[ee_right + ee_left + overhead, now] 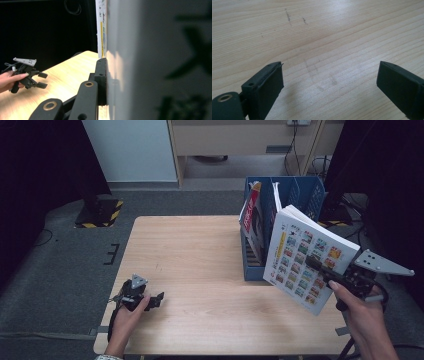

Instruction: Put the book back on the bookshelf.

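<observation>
Black jaws of our right gripper (320, 268) are clamping a book (305, 257) beside the blue rack (305, 195); our left gripper (156, 300) is resting open on the wooden table (190, 255), whose faint scuffs our left gripper view is revealing.

Glossy paper book (305, 257), matt pale wood table (195, 265), blue plastic rack (300, 195).

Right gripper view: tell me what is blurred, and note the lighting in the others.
Right gripper view: the book sits too close, its print smeared. Left gripper view: the table is evenly lit, with a soft shadow under the left gripper. High view: surroundings dark.
</observation>
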Motion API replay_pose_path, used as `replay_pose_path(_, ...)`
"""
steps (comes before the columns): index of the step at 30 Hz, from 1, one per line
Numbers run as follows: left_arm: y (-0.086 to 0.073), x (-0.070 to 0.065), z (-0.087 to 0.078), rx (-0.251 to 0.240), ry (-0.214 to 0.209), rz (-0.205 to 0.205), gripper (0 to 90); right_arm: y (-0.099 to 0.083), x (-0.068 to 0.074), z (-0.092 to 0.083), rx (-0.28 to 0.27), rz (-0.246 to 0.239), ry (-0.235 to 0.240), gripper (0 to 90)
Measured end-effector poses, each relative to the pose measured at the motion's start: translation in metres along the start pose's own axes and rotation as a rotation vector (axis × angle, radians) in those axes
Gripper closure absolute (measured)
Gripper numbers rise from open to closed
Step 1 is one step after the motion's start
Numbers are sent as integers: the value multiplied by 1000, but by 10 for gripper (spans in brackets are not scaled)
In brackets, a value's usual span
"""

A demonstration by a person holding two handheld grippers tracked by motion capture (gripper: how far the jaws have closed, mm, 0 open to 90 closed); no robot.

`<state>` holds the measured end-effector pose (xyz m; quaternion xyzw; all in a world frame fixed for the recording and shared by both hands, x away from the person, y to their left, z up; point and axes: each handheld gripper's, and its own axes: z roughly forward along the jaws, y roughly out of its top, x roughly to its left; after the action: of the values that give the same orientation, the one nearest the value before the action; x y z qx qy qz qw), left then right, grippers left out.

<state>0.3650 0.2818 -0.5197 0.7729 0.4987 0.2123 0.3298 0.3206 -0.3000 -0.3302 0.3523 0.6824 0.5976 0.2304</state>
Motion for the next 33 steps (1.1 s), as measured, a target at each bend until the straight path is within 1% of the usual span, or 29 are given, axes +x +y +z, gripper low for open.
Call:
replay_pose_path(5,0,0,0,-2,1,-4,67,12,-2,1,-15,1,-3,739)
replay_pose_path(15,0,0,0,-2,2,-1,67,33,-7,5,-37,-3,-30,740)
replay_pose_path(22,0,1,-1,-4,2,-2,67,39,-12,6,-43,1,-45,740)
replay_pose_path(23,0,1,-1,-4,2,-2,67,40,-14,6,-42,9,-58,739)
replay_pose_path(26,0,1,-1,-5,3,-2,67,40,-17,6,-41,12,-66,740)
replay_pose_path(29,0,1,-1,-3,2,-1,67,39,-23,3,-35,9,-92,739)
replay_pose_path(33,0,1,-1,-4,3,-2,67,37,-26,0,-35,10,-108,739)
